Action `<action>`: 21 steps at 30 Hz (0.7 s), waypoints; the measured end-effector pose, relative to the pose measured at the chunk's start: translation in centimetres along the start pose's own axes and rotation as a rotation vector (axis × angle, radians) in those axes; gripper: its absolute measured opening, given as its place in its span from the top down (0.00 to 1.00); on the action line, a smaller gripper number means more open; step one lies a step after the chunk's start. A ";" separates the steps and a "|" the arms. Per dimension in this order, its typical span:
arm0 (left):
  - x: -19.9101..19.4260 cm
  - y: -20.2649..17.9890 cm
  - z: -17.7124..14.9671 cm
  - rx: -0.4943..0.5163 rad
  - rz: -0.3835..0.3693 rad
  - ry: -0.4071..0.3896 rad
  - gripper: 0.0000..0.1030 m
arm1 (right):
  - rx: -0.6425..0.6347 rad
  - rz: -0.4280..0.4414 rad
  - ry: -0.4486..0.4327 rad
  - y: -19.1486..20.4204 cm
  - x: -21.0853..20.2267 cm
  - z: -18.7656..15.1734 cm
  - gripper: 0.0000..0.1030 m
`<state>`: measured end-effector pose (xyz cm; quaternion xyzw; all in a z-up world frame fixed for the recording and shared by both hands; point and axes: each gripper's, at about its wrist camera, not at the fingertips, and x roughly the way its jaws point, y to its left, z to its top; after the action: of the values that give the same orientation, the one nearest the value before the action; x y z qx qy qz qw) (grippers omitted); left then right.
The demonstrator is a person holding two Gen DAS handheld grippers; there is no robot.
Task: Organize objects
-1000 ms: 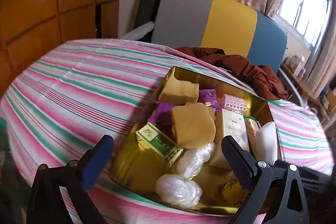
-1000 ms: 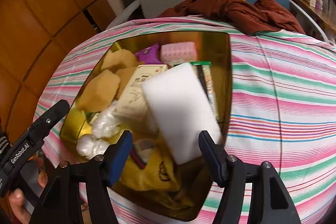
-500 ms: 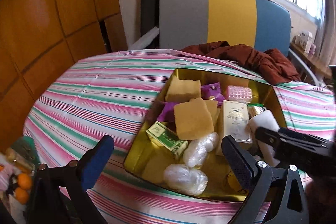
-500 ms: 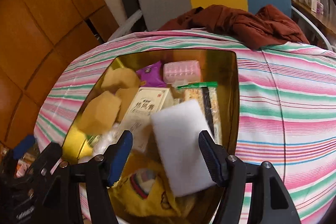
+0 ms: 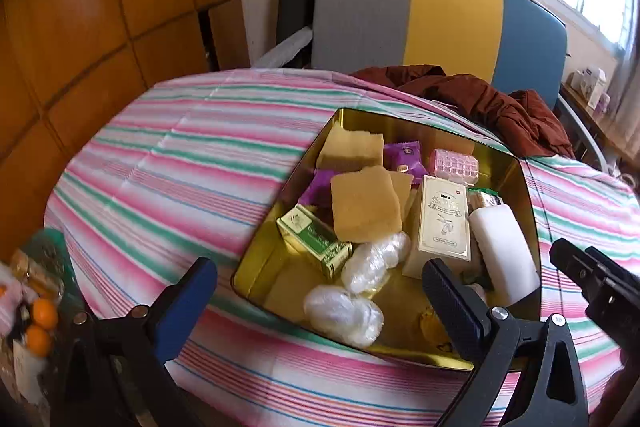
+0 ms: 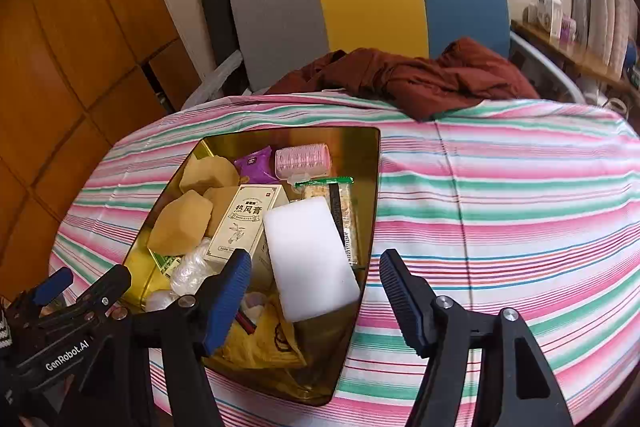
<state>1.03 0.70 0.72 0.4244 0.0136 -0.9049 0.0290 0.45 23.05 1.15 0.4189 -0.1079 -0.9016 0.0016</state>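
Gold tin (image 5: 526, 227) (image 6: 372, 195) sits on striped tablecloth (image 5: 192, 163) (image 6: 500, 195), lid off, packed w/ stuff. Count inside, left-wrist view: 3 tan sponge blocks, biggest (image 5: 366, 209) at centre, 1 (image 5: 352, 149) at tin's 11 o'clock, 1 (image 5: 402, 187) mostly hidden under the big one; 2 purple sachets (image 5: 404, 157); 1 pink blister pack (image 5: 454, 165) at 12; 1 cream carton (image 5: 442, 223) (image 6: 244, 223); 1 white foam block (image 5: 504, 255) (image 6: 310, 267) at 3, leaning on the wall; 1 green-gold box (image 5: 314, 239) at 9; 2 clear plastic wads (image 5: 342, 313) at 6–7. Right-wrist view adds 1 yellow pouch (image 6: 264, 339) at near edge, 1 long snack bar (image 6: 346, 219) beside the foam.

Left gripper (image 5: 320, 301): jaws wide, nothing between, hovering over tin's near-left corner. Right gripper (image 6: 314, 285): jaws wide too, empty, straddling tin's near-right wall, foam block just ahead.

Behind table at 12: 1 tri-colour chair (image 6: 368, 15), 1 brown garment (image 6: 404, 79).
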 end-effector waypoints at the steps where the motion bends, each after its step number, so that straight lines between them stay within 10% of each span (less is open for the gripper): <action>1: -0.1 0.1 0.0 -0.008 0.008 0.004 0.00 | -0.005 -0.010 -0.004 0.2 -0.3 -0.1 0.34; 21: -2.4 1.5 -0.1 0.030 -0.001 0.023 0.00 | -0.043 -0.180 -0.033 3.5 -1.6 -1.5 0.33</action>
<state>2.74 -0.67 2.47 0.4352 0.0005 -0.9001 0.0218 2.30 19.47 2.16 0.4121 -0.0504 -0.9069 -0.0724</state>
